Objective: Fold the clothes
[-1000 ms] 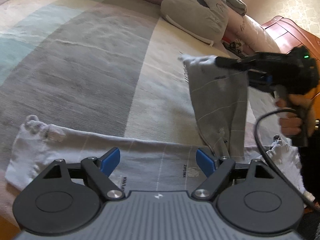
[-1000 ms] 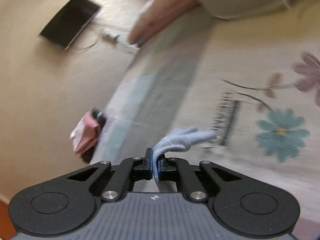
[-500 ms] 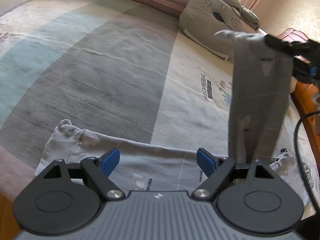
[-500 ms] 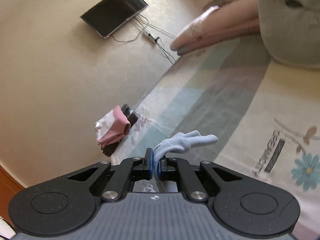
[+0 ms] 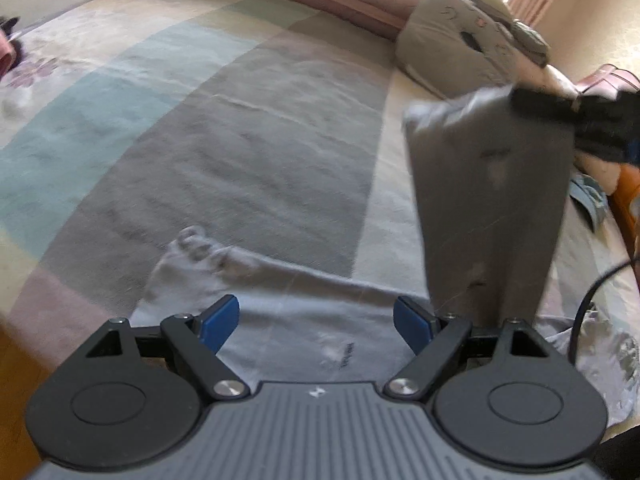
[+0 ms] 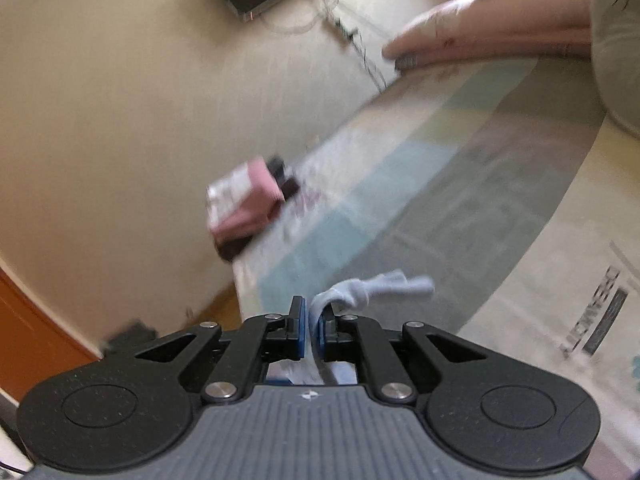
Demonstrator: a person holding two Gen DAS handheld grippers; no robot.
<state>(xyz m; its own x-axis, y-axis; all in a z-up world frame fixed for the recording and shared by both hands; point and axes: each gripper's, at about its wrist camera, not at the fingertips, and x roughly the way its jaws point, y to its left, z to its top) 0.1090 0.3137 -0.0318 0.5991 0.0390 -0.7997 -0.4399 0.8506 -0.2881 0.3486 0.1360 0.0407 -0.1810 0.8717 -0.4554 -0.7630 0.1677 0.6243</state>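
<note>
Pale grey garment (image 5: 304, 320) flat on bed; right gripper (image 6: 311, 330) pinches lifted leg; left gripper (image 5: 316, 320) wide, empty.

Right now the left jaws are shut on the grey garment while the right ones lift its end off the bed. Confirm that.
Not quite: the left gripper has its jaws wide open over the grey garment, gripping nothing, as the left wrist view shows. The right gripper does lift its end.

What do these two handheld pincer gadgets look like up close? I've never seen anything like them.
Both look alike. The left gripper has a grey ribbed body with a small white logo, two round black discs at its sides, black linkage arms with silver pivot bolts, and blue fingertip pads. The right gripper shows the same grey, black and blue build. A thin black cable trails near it in the left wrist view.
</note>
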